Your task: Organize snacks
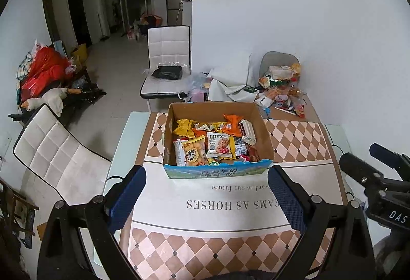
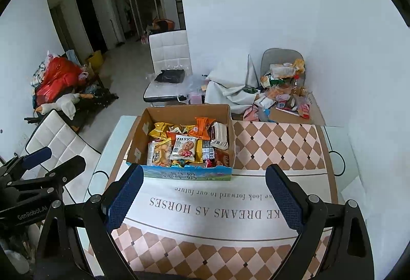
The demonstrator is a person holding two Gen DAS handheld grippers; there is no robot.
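Here, both grippers spread empty, snack box (image 1: 217, 169) ahead on table (image 1: 294, 177)

brown cardboard box (image 1: 266, 137) has a blue-green printed front; inside, yellow packets (image 1: 183, 127) at ten o'clock, an orange packet (image 1: 232, 122) at one. the table mat (image 1: 297, 139) shows tan-and-pink diamonds. gripper pads (image 1: 126, 199) are dark blue, dotted.

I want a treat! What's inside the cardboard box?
The cardboard box is full of snack packets: a cookie packet on top, an orange packet, yellow ones. Whatever lies underneath them is covered.
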